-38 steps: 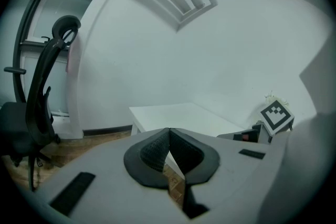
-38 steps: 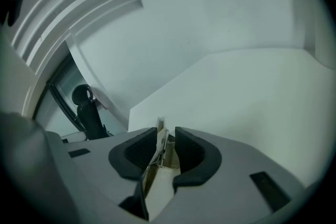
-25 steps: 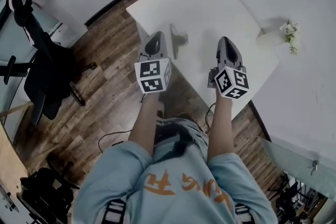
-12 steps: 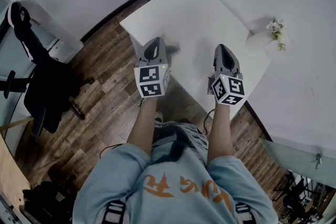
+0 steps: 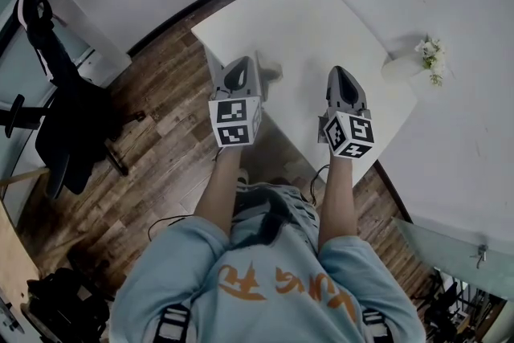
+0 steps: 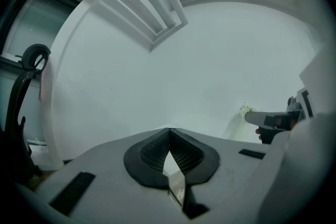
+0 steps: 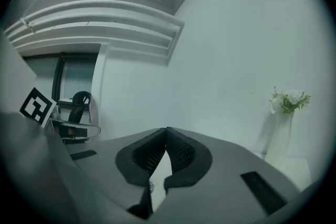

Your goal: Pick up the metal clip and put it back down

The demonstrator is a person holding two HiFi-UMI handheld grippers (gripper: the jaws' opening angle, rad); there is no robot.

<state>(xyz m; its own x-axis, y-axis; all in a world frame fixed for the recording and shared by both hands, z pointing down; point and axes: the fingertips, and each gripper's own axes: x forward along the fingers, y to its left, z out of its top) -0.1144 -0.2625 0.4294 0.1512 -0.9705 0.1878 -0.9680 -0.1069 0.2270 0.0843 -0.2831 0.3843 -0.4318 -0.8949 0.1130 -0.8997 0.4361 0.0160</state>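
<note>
The metal clip [image 5: 270,70] is a small grey piece that stands on the white table [image 5: 313,12], near its front edge. My left gripper [image 5: 239,62] hovers just left of the clip, over the table's near edge. Its jaws [image 6: 169,131] meet at the tips, shut, and I see nothing clamped between them. My right gripper [image 5: 344,73] hangs over the table's front right part, well right of the clip. It is shut too [image 7: 166,131] and holds nothing. Both gripper views look at the white wall, so the clip is hidden in them.
A white vase with small flowers [image 5: 418,60] stands at the table's far right corner, also in the right gripper view [image 7: 282,128]. A black office chair [image 5: 60,104] stands on the wooden floor [image 5: 161,140] to the left. White walls close in behind the table.
Both grippers have stayed shut and side by side over the table's near edge, with only slight drift. The clip rests in the same spot on the table.
</note>
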